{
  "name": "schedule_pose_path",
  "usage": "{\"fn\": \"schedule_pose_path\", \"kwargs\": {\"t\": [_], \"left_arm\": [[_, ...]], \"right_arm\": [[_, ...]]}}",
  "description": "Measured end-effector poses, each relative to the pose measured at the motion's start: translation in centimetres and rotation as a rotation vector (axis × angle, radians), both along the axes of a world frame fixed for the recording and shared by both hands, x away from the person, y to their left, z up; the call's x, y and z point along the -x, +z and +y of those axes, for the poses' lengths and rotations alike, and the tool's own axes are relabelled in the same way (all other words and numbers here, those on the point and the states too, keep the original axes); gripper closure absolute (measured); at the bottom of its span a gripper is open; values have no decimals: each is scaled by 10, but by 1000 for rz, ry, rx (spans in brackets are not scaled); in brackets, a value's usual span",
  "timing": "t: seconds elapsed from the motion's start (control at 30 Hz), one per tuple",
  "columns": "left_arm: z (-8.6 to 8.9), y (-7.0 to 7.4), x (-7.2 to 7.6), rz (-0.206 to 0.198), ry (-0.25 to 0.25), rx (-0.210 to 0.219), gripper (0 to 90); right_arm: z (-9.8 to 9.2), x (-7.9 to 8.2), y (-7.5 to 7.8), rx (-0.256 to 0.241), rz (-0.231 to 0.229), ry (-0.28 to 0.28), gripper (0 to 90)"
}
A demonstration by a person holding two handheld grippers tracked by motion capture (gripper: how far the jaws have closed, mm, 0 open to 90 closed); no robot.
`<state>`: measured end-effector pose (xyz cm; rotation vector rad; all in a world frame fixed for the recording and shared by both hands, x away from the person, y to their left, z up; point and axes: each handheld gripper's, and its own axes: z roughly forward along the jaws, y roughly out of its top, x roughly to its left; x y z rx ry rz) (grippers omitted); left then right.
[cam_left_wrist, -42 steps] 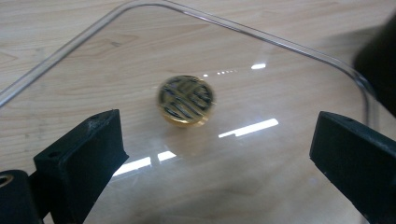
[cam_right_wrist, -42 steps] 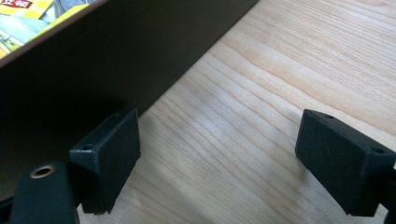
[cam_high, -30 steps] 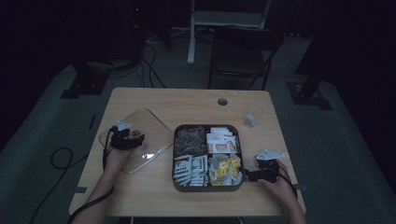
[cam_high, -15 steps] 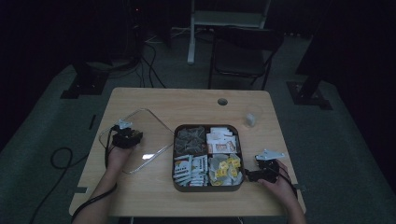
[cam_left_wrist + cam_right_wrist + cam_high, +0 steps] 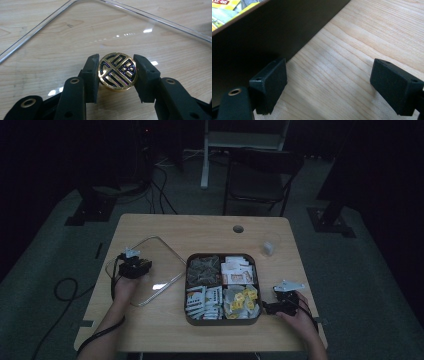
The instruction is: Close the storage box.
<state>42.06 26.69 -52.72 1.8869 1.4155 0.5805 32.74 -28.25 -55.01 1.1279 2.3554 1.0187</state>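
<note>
Left gripper (image 5: 134, 266) has crept rightward, jaws pinching the flat-lying lid's knob (image 5: 117, 71) (face-up).

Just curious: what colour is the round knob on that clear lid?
Gold with a black geometric pattern; the knob shows best in the left gripper view.

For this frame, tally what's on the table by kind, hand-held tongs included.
Clear lid with gold knob: 1
Four-compartment snack tray: 1
Small clear cup: 1
Tongs, left and right: 2
Total: 5
</note>
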Motion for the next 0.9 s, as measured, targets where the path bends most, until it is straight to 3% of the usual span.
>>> {"fn": "schedule_pose_path", "kwargs": {"t": [0.3,0.43,0.67,0.9], "left_arm": [[9,18,3,-31,16,11,597],[10,34,5,-56,14,7,597],[2,57,11,-87,-50,20,596],[-16,72,16,-111,-118,30,596]], "right_arm": [[0,0,0,0,0,0,136],[0,0,0,0,0,0,135],[0,0,0,0,0,0,135],[0,0,0,0,0,0,135]]}}
